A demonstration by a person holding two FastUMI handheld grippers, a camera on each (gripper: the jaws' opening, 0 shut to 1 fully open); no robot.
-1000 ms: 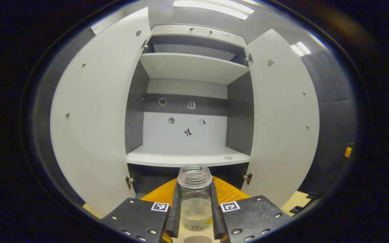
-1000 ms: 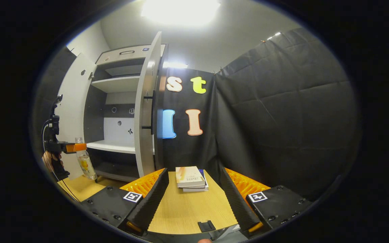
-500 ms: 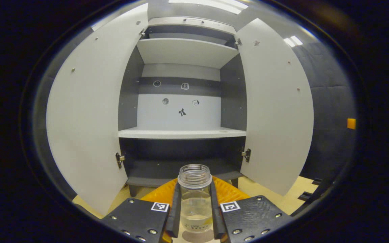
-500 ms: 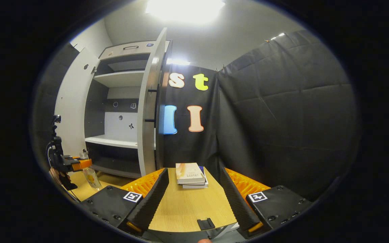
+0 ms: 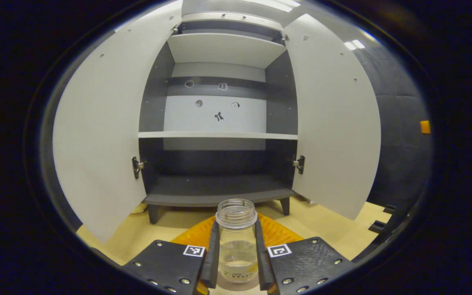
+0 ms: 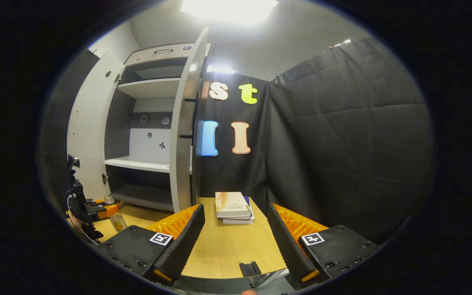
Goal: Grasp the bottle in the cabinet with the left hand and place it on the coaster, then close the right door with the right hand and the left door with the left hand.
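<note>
Left gripper view showed the left gripper (image 5: pixel 236 262) clamped on the upright bottle (image 5: pixel 236 241), low over the table (image 5: pixel 326 229) before the open cabinet (image 5: pixel 218 192). The right gripper (image 6: pixel 236 241) hovered, fingers spread, facing stacked books (image 6: pixel 234 206) at the table's far edge

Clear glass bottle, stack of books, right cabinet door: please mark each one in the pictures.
Clear glass bottle (image 5: pixel 237 241): left gripper view, on its body.
Stack of books (image 6: pixel 231 204): right gripper view, top cover.
White right cabinet door (image 5: pixel 334 123): left gripper view, inner face.
</note>
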